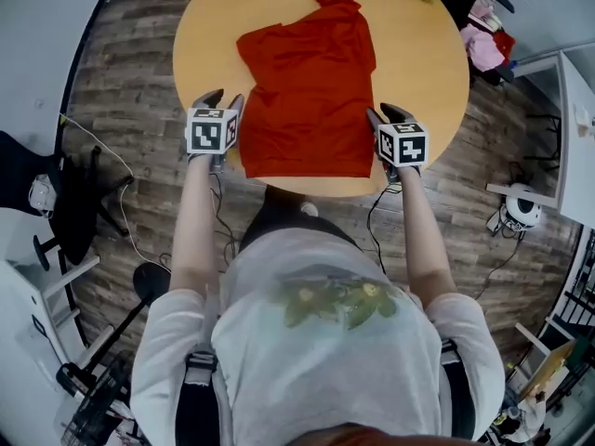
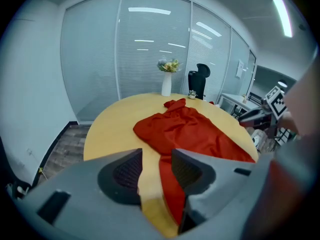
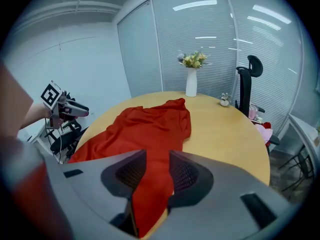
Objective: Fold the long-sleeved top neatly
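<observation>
Table [image 1: 209, 35] round, yellow, on plank floor [image 1: 130, 82]; left gripper [image 1: 223, 99], right gripper [image 1: 385, 112]: jaws apart.

A round yellow table [image 1: 409, 82] stands on a brown wooden floor [image 1: 130, 82]. At its far edge stands a white vase [image 3: 191, 86] with flowers [image 3: 193, 59]. Near the vase sits a small thing [image 3: 224, 100], maybe a toy. A black chair [image 3: 243, 91] stands behind, by a glass wall [image 3: 200, 39]. Pink stuff [image 1: 483, 45] lies near the table.

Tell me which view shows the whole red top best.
Head view: the red top lies whole on the table, seen from above. Both gripper views show it foreshortened, its near edge partly blocked.
</observation>
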The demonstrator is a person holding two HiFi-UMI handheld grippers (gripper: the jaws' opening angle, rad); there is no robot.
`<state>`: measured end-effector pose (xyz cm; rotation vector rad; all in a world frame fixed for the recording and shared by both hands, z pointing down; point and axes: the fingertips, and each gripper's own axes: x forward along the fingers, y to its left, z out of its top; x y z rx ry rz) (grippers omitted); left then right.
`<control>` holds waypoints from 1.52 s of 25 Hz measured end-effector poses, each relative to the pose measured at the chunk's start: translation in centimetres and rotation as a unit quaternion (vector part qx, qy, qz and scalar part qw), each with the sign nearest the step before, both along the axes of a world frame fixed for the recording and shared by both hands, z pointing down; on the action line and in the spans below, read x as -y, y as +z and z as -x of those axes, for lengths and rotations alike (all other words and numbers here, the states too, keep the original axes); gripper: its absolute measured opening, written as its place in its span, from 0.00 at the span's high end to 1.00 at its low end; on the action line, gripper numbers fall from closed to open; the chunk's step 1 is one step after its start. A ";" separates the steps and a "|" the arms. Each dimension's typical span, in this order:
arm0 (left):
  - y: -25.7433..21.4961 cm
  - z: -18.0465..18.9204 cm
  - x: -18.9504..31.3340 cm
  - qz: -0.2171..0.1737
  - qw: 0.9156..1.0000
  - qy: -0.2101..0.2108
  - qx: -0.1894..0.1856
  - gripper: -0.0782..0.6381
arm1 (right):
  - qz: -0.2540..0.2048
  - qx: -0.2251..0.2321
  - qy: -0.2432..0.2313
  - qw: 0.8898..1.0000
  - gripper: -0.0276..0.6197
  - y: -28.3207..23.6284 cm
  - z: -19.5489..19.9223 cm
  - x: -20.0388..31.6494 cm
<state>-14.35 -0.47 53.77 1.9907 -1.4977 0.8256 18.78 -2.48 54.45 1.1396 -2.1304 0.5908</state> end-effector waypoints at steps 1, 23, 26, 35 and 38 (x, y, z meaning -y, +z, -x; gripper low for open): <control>0.0 0.3 1.4 0.003 1.000 0.006 0.004 0.66 | -0.002 -0.003 -0.003 1.000 0.73 -0.1 0.2 1.3; 10.2 1.0 19.0 0.143 0.963 0.227 0.033 0.58 | 0.020 -0.122 -0.092 0.988 0.73 6.4 5.6 25.8; 11.4 1.6 19.1 0.163 0.961 0.222 -0.007 0.58 | 0.039 -0.145 -0.102 0.983 0.74 7.9 5.5 26.4; 1.4 0.3 22.2 -0.004 0.980 0.185 -0.075 0.79 | -0.035 -0.084 0.027 0.996 0.89 1.6 2.2 26.7; -2.8 -2.0 22.8 -0.073 0.976 0.185 -0.088 0.79 | -0.076 -0.066 0.095 0.990 0.89 -1.0 0.2 25.9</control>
